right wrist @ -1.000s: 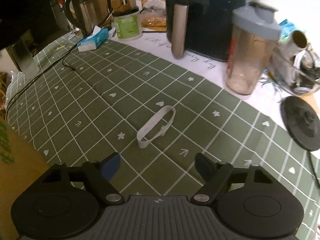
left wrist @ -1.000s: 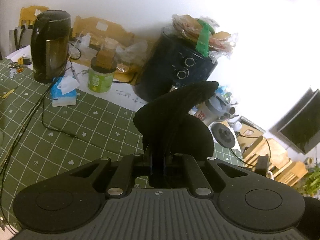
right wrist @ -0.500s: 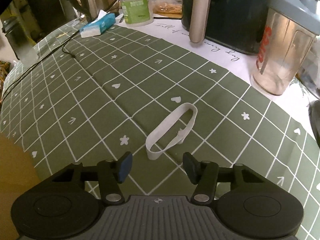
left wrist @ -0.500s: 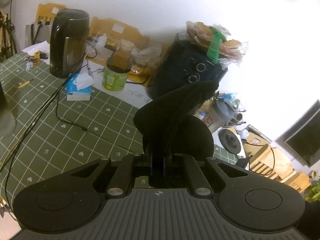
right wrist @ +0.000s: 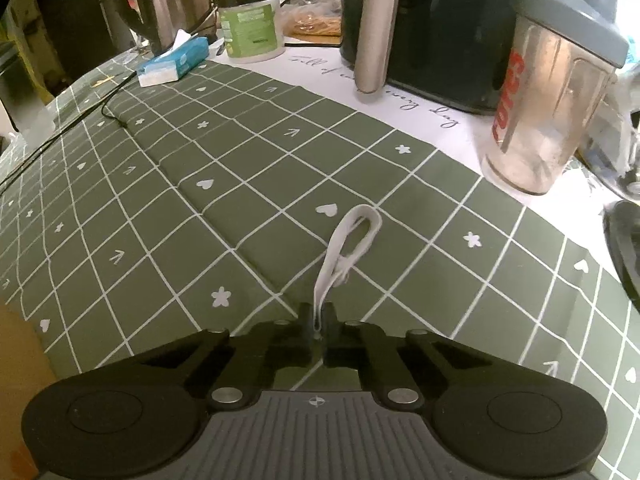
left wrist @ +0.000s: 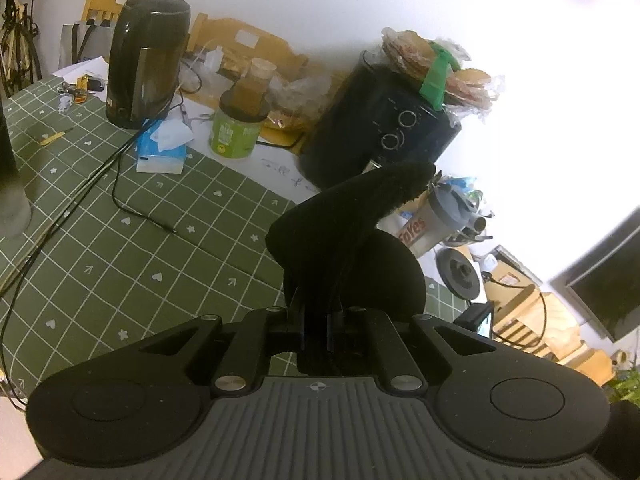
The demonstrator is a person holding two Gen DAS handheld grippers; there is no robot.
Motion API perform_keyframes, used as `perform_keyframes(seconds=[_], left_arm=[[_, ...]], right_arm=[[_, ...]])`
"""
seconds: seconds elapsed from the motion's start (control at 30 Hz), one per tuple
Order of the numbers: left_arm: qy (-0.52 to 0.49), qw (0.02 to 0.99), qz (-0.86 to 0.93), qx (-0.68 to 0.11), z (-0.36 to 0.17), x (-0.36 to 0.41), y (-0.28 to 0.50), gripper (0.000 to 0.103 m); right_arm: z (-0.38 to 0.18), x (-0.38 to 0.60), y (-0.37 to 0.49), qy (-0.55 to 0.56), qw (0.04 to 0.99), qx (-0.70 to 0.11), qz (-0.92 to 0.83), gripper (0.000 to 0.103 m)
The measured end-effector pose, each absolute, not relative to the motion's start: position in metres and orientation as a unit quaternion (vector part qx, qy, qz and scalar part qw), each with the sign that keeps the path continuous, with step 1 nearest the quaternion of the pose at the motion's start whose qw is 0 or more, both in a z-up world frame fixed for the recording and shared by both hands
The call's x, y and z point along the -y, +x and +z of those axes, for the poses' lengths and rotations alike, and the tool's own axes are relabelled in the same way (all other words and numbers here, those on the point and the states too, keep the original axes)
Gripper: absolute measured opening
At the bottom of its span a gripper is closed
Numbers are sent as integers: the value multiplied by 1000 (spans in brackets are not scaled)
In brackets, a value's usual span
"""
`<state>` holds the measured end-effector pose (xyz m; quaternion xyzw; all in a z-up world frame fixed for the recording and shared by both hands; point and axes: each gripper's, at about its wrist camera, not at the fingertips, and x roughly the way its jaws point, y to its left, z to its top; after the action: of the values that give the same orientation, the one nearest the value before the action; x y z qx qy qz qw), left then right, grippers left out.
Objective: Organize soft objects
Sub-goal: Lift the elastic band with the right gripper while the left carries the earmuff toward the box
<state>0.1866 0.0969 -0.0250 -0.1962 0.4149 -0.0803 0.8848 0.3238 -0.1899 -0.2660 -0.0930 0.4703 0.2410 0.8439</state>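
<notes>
Right gripper (right wrist: 319,322) pinches white band (right wrist: 346,248); left gripper (left wrist: 316,320) (its own view) black cloth (left wrist: 344,220).

My grippers: two, left gripper (left wrist: 316,320) and right gripper (right wrist: 319,322)
White elastic bands (right wrist: 346,250): one, near
Black soft cloths (left wrist: 348,220): one, near
Kettles (left wrist: 146,58): one, far left
Green tubs (right wrist: 250,26): one, far
Tissue packs (right wrist: 174,64): one, far left
Air fryers (left wrist: 384,132): one, far
Shaker bottles (right wrist: 554,92): one, far right
</notes>
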Motion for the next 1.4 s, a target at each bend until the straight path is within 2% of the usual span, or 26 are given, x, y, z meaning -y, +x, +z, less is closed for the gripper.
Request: perform_keyframes(seconds=[0.37,1.0,1.4], left_arm=[[-179,887,-100,-414,-18,-85,178,9],[-156,882,-157,-417,-14,-73,161,9],[-151,861,-199,-444,-20,-68,135,9]], right_arm=[[-238,215,312,-86,847,-470,233,4],[-124,240,241,-72,883,-405,225,4],[-76,237,184,-50,899,-378,217,4]])
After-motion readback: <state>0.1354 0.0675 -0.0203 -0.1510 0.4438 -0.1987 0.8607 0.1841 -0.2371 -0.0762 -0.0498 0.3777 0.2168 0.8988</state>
